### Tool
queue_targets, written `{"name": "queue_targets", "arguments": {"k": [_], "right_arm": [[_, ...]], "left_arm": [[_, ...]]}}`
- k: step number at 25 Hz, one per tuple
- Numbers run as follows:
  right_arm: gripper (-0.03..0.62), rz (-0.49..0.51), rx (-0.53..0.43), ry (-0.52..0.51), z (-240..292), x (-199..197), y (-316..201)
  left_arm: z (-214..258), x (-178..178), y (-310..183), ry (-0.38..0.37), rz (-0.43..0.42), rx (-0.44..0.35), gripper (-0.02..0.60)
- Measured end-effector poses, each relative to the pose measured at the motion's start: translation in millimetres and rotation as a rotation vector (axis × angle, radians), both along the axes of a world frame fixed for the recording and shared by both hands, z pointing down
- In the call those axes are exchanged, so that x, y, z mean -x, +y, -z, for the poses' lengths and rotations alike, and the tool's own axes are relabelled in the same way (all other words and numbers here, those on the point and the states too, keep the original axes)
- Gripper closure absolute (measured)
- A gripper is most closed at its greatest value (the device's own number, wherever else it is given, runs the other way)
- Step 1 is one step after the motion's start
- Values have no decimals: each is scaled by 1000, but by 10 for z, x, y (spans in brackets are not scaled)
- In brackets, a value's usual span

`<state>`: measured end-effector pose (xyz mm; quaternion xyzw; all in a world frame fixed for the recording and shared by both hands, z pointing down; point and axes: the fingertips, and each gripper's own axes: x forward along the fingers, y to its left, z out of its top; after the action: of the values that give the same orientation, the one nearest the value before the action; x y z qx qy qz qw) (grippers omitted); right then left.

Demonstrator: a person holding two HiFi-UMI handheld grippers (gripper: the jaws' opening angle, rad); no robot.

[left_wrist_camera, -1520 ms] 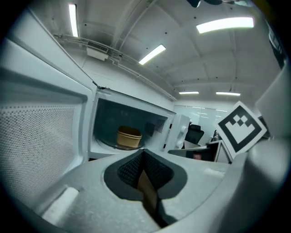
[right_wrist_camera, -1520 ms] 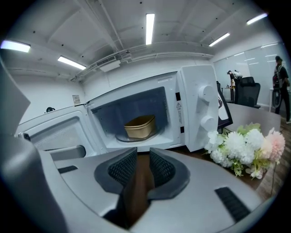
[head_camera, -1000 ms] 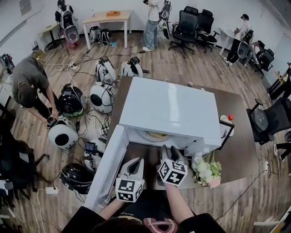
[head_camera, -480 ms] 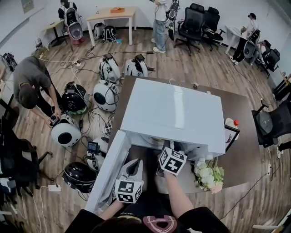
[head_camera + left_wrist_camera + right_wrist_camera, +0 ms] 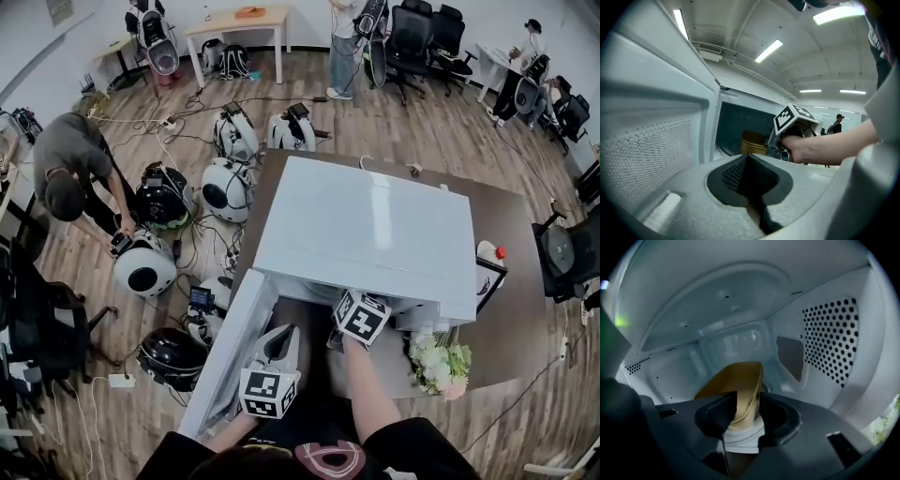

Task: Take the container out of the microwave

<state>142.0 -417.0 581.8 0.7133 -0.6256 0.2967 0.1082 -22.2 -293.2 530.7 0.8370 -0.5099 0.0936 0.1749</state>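
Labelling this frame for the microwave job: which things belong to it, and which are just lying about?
Job:
microwave
its open door
container inside
right gripper, gripping the container's wall
left gripper, shut and empty, outside by the door

Lying about:
flowers
bottle
white pods on the floor
chairs
people

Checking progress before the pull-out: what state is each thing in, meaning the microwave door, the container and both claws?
Microwave door: swung fully open, on the left.
Container: inside the microwave, its near wall between the right jaws.
Right claw: reached into the cavity, shut on the container's wall.
Left claw: shut, empty, outside by the open door.
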Motion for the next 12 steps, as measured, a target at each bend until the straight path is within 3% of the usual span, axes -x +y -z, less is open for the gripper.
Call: {"name": "queue_targets", "arguments": {"k": [7,12], "right_arm": [[448,-22,15,2,-94,-10,-45],[481,-28,16,-7,-100,2,-31]], "left_arm": [[107,34,-144,4,24,-28,572],[106,16,-142,-66,-12,-62,572]]}}
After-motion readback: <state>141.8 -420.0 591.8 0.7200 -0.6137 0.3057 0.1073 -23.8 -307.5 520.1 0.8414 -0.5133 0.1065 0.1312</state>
